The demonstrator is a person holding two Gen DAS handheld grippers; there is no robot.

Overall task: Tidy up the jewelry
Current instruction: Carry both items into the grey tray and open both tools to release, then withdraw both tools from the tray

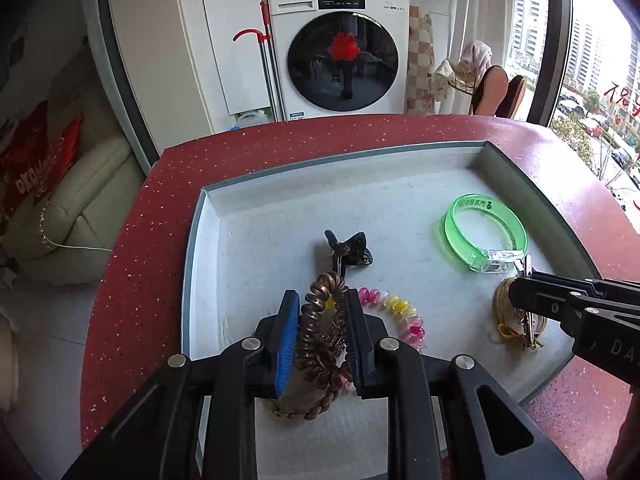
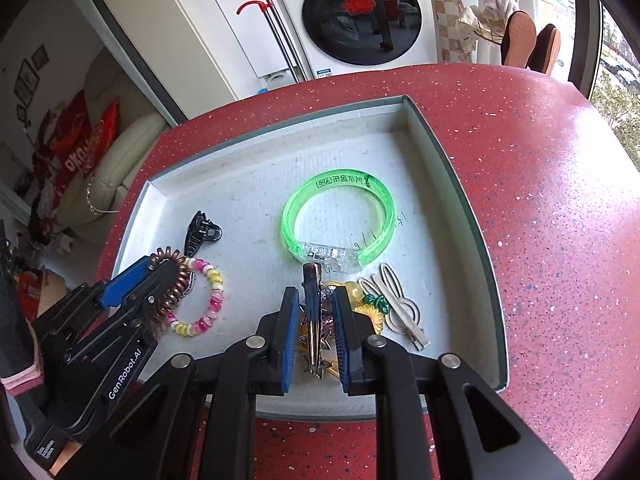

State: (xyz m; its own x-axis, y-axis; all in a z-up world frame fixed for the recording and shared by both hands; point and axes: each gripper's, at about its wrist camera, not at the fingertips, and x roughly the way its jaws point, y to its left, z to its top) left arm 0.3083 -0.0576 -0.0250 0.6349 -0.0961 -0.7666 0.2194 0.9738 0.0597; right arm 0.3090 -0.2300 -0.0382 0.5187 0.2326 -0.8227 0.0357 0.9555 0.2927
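left gripper (image 1: pixel 322 304) jaws clamp brown coil tie (image 1: pixel 320 320) | right gripper (image 2: pixel 316 300) jaws pinch metal clip (image 2: pixel 312 304)

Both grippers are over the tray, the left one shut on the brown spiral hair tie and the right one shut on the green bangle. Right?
Not quite. The right gripper is shut on a metal hair clip, as the right wrist view shows; the green bangle lies free on the tray.

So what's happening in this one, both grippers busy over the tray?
A person works two grippers over a white tray on a red counter. The left hand-held gripper is shut on a brown spiral hair tie; the right hand-held gripper is shut on a metal hair clip. A green bangle, a black claw clip and a pink-and-yellow bracelet lie in the tray.
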